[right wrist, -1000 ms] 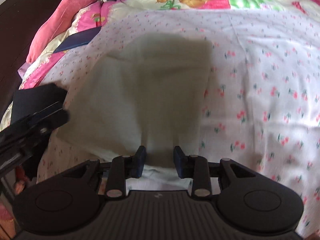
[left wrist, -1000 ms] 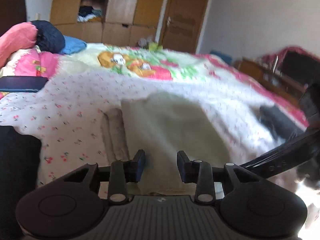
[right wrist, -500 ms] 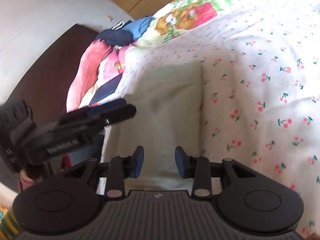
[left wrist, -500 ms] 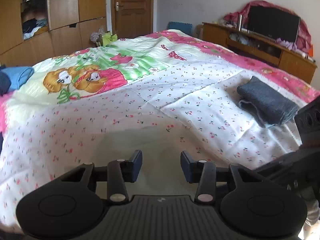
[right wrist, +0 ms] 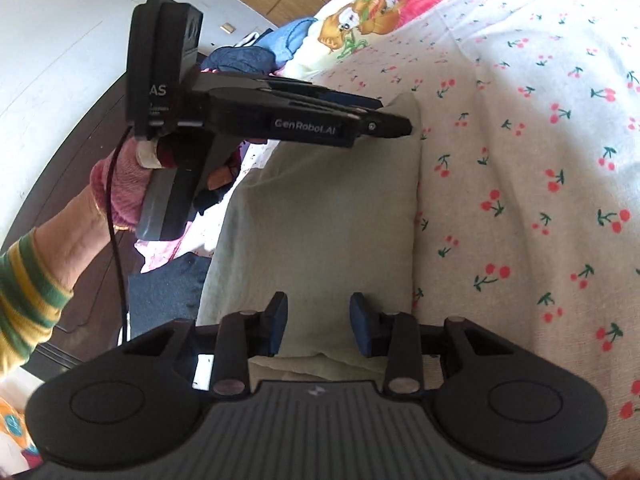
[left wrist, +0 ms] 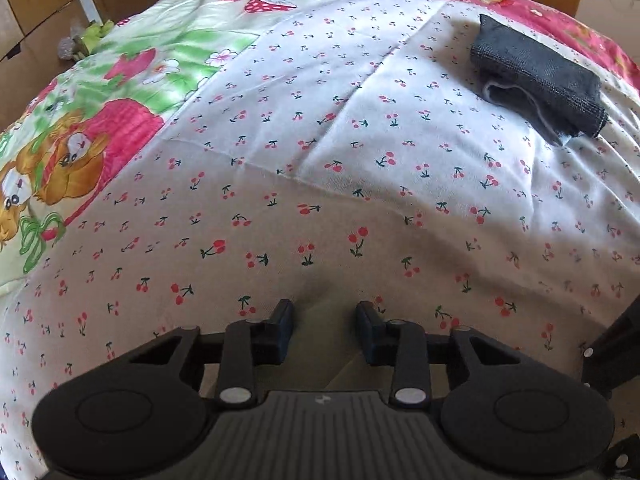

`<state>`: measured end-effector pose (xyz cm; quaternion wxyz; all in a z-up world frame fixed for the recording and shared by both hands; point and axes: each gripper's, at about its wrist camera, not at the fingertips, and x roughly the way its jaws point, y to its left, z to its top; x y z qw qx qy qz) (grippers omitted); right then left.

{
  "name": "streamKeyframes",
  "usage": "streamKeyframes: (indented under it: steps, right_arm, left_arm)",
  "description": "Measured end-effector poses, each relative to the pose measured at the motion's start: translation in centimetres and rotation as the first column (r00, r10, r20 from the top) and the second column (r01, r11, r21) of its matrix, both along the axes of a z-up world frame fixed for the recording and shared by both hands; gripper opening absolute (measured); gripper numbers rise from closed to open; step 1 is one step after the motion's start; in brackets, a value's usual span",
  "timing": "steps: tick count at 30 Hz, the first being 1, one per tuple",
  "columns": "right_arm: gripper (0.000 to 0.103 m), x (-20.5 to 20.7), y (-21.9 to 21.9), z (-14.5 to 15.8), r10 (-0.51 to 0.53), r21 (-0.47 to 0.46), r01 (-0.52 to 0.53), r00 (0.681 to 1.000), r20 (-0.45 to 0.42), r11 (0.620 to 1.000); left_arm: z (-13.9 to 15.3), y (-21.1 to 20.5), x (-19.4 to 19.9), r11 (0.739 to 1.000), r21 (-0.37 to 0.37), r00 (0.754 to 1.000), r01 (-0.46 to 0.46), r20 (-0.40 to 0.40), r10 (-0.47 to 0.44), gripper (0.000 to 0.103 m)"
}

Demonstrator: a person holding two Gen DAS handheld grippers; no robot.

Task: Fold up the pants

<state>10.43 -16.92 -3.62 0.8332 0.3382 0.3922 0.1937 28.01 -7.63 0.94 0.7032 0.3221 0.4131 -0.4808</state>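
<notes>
Folded pants (right wrist: 332,216) are lying lengthwise ahead of the spread right tool (right wrist: 318,322); the left tool (left wrist: 324,330), also spread, is hovering at their far end.

Our left tool (right wrist: 394,126) is matte black, lettered "GenRobot.AI", with a black cable; our sleeve (right wrist: 24,300) is green-and-yellow striped.

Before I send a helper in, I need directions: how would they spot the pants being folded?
On the cherry-print bedsheet, look along the bed's side edge nearest the person. There lies a pale beige folded rectangle, the pants. Unlike the dark grey folded garment farther across the bed, it is light and plain.
</notes>
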Motion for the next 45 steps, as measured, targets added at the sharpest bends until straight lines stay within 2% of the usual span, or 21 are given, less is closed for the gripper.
streamKeyframes:
  steps: [3,6,7,8,10,13,15,17,21,22,23,25,27,30,31,33,34,35,41,43,45]
  right_arm:
    - [0.036,0.3,0.1,0.6,0.008,-0.046,-0.006,1.0,0.028,0.999]
    - [0.035,0.8,0.4,-0.2,0.025,-0.088,-0.027,1.0,-0.017,0.996]
    - [0.028,1.2,0.8,-0.8,0.036,-0.083,-0.04,0.998,-0.053,0.996]
    - [0.01,1.1,1.0,-1.3,0.036,-0.077,-0.041,0.997,-0.073,0.996]
    - [0.002,0.5,1.5,-1.5,0.044,-0.085,-0.049,0.997,-0.062,0.995]
    - [0.002,-1.1,2.9,-2.5,0.101,-0.019,-0.103,0.988,-0.114,0.994]
    - [0.001,-2.5,4.6,-3.7,0.145,-0.042,-0.154,0.974,-0.172,0.987]
    - [0.002,-3.7,4.3,-1.8,0.133,-0.08,-0.141,0.986,-0.1,0.987]
    - [0.01,-4.4,0.0,2.5,-0.03,-0.087,0.036,0.998,0.062,0.996]
    - [0.021,-4.2,-0.9,2.9,-0.067,-0.074,0.073,0.995,0.076,0.995]
    - [0.045,-3.7,-1.4,2.7,-0.084,-0.063,0.089,0.993,0.081,0.994]
    - [0.071,-2.3,-1.4,1.6,-0.093,-0.066,0.095,0.995,0.037,0.993]
    - [0.07,-1.1,-1.1,0.2,-0.075,-0.09,0.073,0.997,-0.014,0.993]
    - [0.069,-0.1,-0.1,-0.9,-0.034,-0.11,0.034,0.999,0.005,0.993]
    - [0.062,0.0,-0.1,-1.1,-0.038,-0.088,0.038,0.999,0.002,0.995]
    - [0.034,0.1,0.2,-1.2,-0.023,-0.048,0.021,0.999,-0.027,0.999]
    - [0.02,0.0,0.4,-1.0,-0.021,-0.08,0.019,1.0,-0.016,0.997]
    - [0.014,-0.2,0.6,-0.6,-0.015,-0.111,0.015,1.0,0.002,0.994]
    - [0.011,-2.6,4.1,1.6,0.051,-0.276,-0.025,0.995,0.088,0.961]
    - [0.01,-2.7,4.9,1.0,0.084,-0.299,-0.06,0.994,0.069,0.952]
    - [0.01,-2.9,5.0,-0.1,0.081,-0.296,-0.07,0.996,0.026,0.953]
  left_arm:
    - [0.3,-0.7,0.9,1.0,-0.001,0.999,0.012,-0.037,-0.012,0.022]
    - [-0.5,-1.3,0.3,0.998,0.028,0.999,0.053,0.007,-0.053,0.022]
    - [-0.8,-1.3,0.1,0.998,0.032,0.998,0.056,0.018,-0.057,0.022]
    - [-1.0,-1.3,0.0,0.998,0.032,0.998,0.058,0.025,-0.059,0.022]
    - [-1.1,-0.9,0.5,0.999,0.004,0.999,0.031,0.02,-0.032,0.022]
    - [-2.1,-0.1,1.2,0.998,-0.038,0.998,-0.055,-0.018,0.055,0.022]
    - [-2.5,-0.1,0.7,0.995,-0.047,0.996,-0.083,0.008,0.083,0.022]
    - [-1.7,0.3,0.3,0.993,-0.07,0.995,-0.099,0.007,0.1,0.022]
    - [1.4,1.7,0.7,0.98,-0.148,0.991,-0.132,-0.044,0.127,0.024]
    - [1.8,1.8,1.0,0.978,-0.157,0.99,-0.136,-0.066,0.127,0.025]
    - [2.0,1.7,1.3,0.98,-0.152,0.99,-0.129,-0.083,0.117,0.029]
    - [2.0,1.1,1.6,0.986,-0.127,0.993,-0.109,-0.062,0.102,0.038]
    - [1.5,0.3,1.8,0.994,-0.085,0.996,-0.072,-0.062,0.066,0.048]
    - [0.8,-0.5,1.4,0.998,-0.063,0.992,-0.005,-0.127,-0.003,0.052]
    - [0.4,-0.8,1.2,0.999,-0.044,0.991,0.021,-0.132,-0.027,0.056]
    - [-0.8,-1.5,0.8,0.997,0.035,0.993,0.069,-0.095,-0.066,0.055]
    - [-1.2,-1.6,0.8,0.996,0.055,0.995,0.07,-0.077,-0.065,0.043]
    - [-1.3,-1.7,1.0,0.997,0.057,0.996,0.058,-0.078,-0.054,0.027]
    - [-0.8,-0.8,0.8,1.0,-0.001,0.999,0.01,-0.052,-0.01,0.019]
    - [-1.6,-0.7,0.9,0.999,0.032,0.999,-0.025,0.03,0.024,0.018]
    - [-1.8,-0.4,1.7,0.995,0.01,0.995,-0.098,0.02,0.097,0.018]
